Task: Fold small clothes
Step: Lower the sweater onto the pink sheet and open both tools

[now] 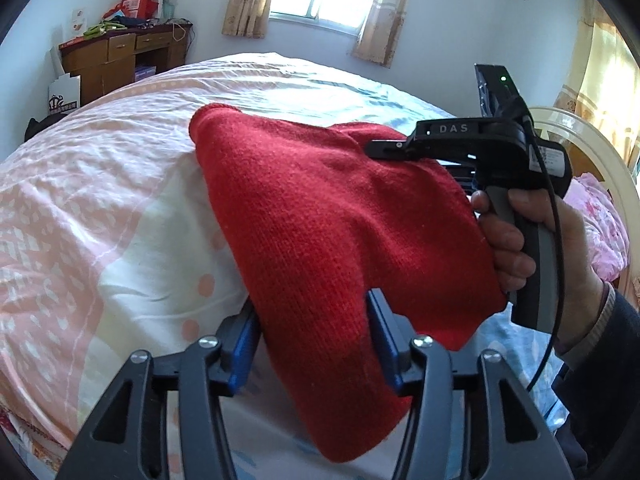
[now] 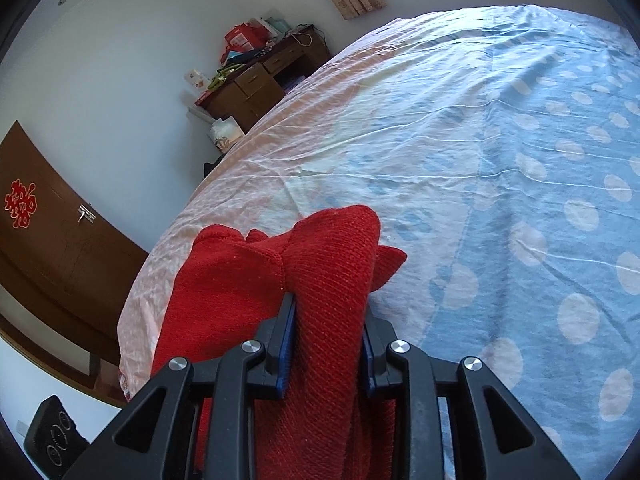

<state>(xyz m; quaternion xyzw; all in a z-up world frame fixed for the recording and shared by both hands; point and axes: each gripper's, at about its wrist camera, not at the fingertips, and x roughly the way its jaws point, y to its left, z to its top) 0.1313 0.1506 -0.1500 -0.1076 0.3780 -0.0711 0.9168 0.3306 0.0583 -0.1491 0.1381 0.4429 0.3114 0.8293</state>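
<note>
Red knit garment (image 1: 320,216), pinched by both tools (image 1: 314,336) (image 2: 328,344), hangs over bedsheet (image 2: 500,160), desk (image 1: 116,56) beyond.

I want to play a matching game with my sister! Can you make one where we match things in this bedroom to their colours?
Things:
1. knitted garment held by both tools
2. wooden desk by the wall
3. polka-dot side of the bedsheet
4. pads on the left tool

Colours:
A. brown
B. dark blue
C. red
D. light blue with pale dots

Right pairs: 1-C, 2-A, 3-D, 4-B
</note>
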